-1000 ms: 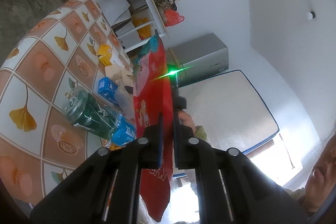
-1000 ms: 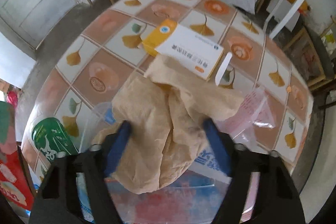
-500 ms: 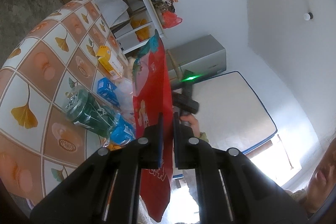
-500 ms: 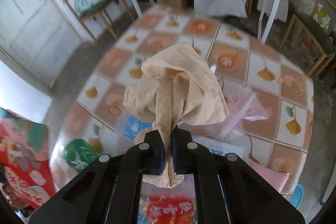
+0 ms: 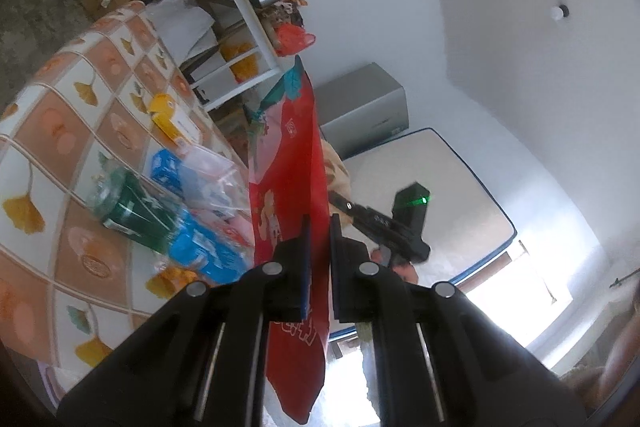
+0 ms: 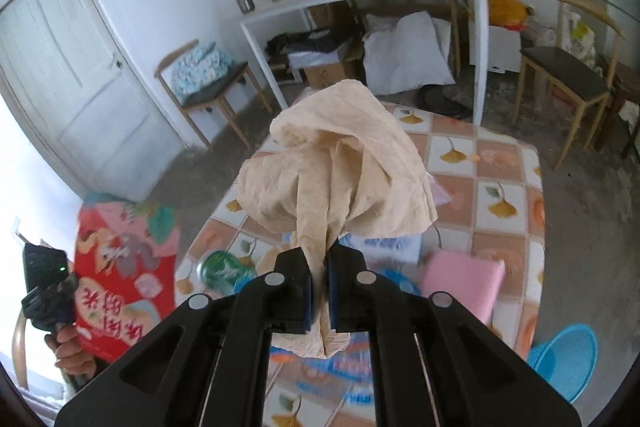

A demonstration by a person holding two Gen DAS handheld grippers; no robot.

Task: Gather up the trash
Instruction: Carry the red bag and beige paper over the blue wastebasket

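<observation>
Bag (image 5: 292,187): red, white characters unreadable, clamped by left hand-held gripper (image 5: 319,227) | right hand-held gripper (image 6: 319,269): grasping beige paper (image 6: 336,171)

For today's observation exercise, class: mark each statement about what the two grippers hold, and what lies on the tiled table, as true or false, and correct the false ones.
1. The right gripper is shut on a crumpled beige paper towel. True.
2. The left gripper is open and holds nothing. False: it is shut on a red printed bag.
3. A green can lies on its side on the table. True.
4. The paper towel lies on the table. False: it is lifted above it.
</observation>
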